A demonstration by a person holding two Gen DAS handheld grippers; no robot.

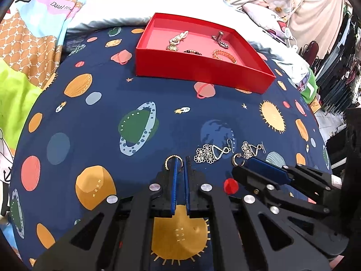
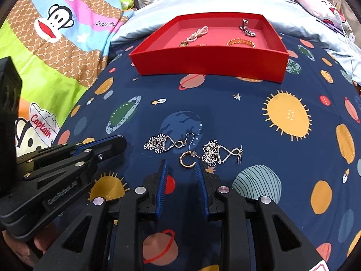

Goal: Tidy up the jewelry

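Note:
My left gripper [image 1: 181, 159] is shut on a gold hoop earring [image 1: 173, 160], which sticks out past its left finger. My right gripper [image 2: 181, 166] is open, its tips on either side of a second gold hoop earring [image 2: 188, 160] lying on the space-print cloth. Two silver flower drop earrings [image 2: 163, 145] [image 2: 220, 153] lie just beyond it; they also show in the left wrist view [image 1: 208, 153] [image 1: 250, 148]. A red tray [image 1: 203, 67] [image 2: 209, 62] farther back holds several bracelets and chains.
The navy planet-print cloth [image 2: 248, 113] covers the bed. A colourful cartoon blanket [image 2: 56, 45] lies at the left, pale pillows [image 1: 108, 13] behind the tray. The right gripper shows in the left wrist view [image 1: 266, 174]; the left gripper shows in the right wrist view [image 2: 79, 160].

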